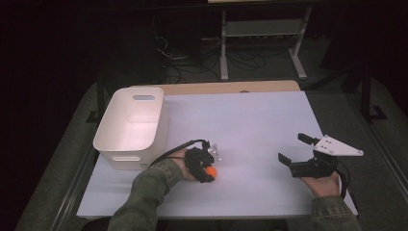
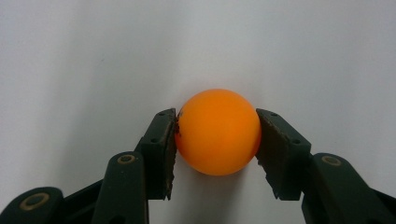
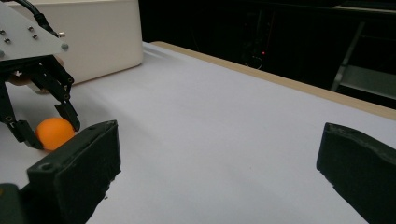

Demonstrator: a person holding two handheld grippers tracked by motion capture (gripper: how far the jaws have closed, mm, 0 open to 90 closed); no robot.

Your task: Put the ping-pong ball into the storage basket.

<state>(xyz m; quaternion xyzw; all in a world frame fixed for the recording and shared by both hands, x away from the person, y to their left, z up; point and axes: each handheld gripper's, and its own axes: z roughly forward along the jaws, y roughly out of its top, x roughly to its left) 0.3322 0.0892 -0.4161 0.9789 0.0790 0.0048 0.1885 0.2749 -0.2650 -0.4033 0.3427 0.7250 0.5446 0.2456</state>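
Observation:
An orange ball [image 2: 218, 132] rests on the white table top [image 1: 250, 120], near the front and a little left of centre. My left gripper [image 2: 217, 128] is shut on it, with one black jaw pressed against each side. From above, the ball [image 1: 211, 172] peeks out under that gripper [image 1: 208, 169], which a hand in an olive sleeve holds. My right gripper [image 1: 293, 148] stands open at the front right, its jaws wide apart with nothing between them. Its own view shows the ball [image 3: 53, 133] far off to the left, between the left gripper's fingers.
A white plastic bin [image 1: 103, 137] with a handle slot stands at the table's left edge, just behind the left hand; its wall [image 3: 102, 37] shows in the right gripper view. A wooden strip [image 1: 226, 87] edges the far side. Beyond the table are dark floor, cables and a metal stand.

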